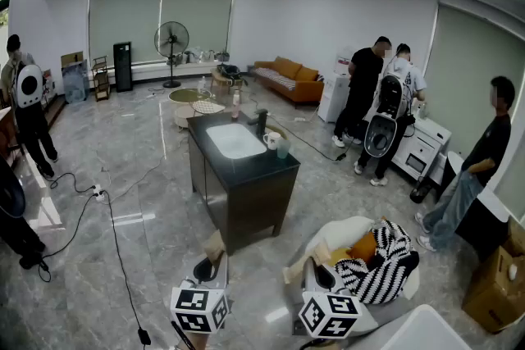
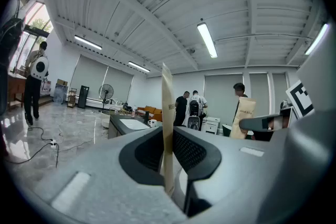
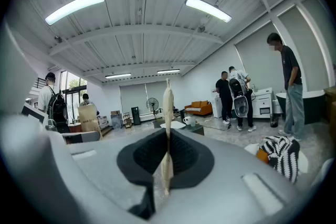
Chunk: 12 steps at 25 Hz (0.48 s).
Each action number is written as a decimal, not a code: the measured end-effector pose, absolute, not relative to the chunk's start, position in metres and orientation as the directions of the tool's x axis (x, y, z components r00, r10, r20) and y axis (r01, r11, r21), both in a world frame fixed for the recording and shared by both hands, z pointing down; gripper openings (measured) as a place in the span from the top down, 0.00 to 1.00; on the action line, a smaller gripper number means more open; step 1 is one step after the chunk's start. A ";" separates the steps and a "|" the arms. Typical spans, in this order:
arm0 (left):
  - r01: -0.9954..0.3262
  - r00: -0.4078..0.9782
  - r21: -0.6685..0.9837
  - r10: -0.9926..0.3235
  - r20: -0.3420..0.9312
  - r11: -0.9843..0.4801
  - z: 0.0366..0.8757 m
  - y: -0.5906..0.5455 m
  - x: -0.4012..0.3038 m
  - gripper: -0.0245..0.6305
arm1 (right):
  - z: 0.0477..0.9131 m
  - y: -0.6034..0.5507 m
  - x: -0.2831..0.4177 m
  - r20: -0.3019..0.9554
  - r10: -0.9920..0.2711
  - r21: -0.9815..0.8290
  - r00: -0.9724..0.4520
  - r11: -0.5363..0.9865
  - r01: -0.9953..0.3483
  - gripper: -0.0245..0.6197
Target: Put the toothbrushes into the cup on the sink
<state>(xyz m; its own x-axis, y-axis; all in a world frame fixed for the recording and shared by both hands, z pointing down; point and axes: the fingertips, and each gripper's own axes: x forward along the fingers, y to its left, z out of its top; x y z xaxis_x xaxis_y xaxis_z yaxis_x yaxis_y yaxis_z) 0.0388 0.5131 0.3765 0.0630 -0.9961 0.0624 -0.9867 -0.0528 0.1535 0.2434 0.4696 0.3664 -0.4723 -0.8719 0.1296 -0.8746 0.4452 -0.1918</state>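
Observation:
The dark sink cabinet [image 1: 246,184] with a white basin [image 1: 234,140] stands a few steps ahead of me. At its far right corner are a clear cup [image 1: 283,149] and a white mug [image 1: 271,141]. My left gripper [image 1: 207,268] [image 2: 169,165] is low at the frame's bottom, shut on a tan paper-wrapped toothbrush [image 2: 167,123] that stands edge-on between the jaws. My right gripper [image 1: 318,276] [image 3: 167,160] is beside it, shut on a second tan wrapped toothbrush [image 3: 167,107]. Both grippers are well short of the sink.
A black-and-white striped cloth on a white cushion [image 1: 381,258] lies just right of my right gripper. Cables [image 1: 115,242] trail across the grey floor to the left. Several people stand at the right wall and at the far left. A cardboard box [image 1: 496,283] sits at the right.

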 end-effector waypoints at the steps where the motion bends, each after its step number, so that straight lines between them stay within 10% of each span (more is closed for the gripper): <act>1: -0.987 0.063 0.155 -0.996 0.064 -0.053 0.378 0.514 0.039 0.89 | 0.367 0.471 0.244 0.130 -0.872 -0.193 -0.472 0.445 -0.875 0.95; 12: -0.984 0.082 0.165 -0.995 0.058 -0.071 0.378 0.519 0.023 0.89 | 0.363 0.478 0.228 0.120 -0.881 -0.213 -0.458 0.428 -0.878 0.95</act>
